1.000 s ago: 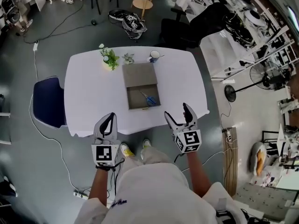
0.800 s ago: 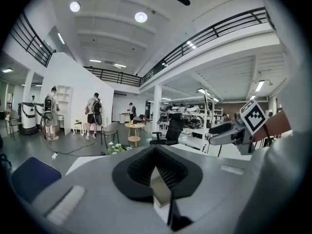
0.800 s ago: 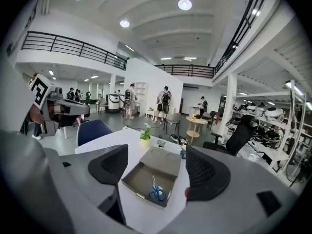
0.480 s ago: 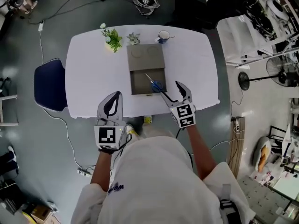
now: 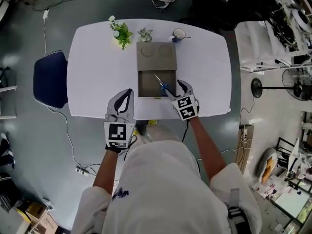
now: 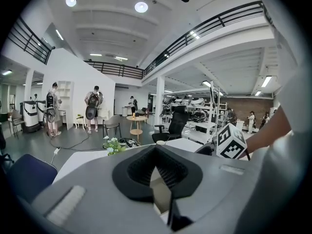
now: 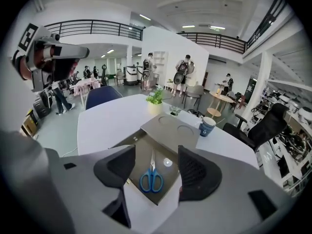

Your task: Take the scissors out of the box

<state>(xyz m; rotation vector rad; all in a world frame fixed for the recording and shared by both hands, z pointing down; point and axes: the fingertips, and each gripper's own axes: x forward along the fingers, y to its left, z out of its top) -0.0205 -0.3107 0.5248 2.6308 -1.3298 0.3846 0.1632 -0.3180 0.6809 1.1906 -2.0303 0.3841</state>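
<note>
Closing right tool (image 5: 176, 87), empty, tilted over scissors (image 7: 152, 173)

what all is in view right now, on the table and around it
white oval table: 1, white, centre of the head view
grey-brown rectangular box: 1, middle of the table, near half open
blue-handled steel scissors: 1, blue and silver, lying in the box's open half
white-flowered potted plant: 1, green and white, far table edge
small green succulent: 1, right of that plant
blue-and-white mug: 1, far edge, by the box's far right corner
dark blue chair: 1, left of the table
left gripper: 1, grey, fingers together, empty, near table edge
right gripper: 1, grey, fingers apart, just been closing, scissors beyond them, untouched
</note>
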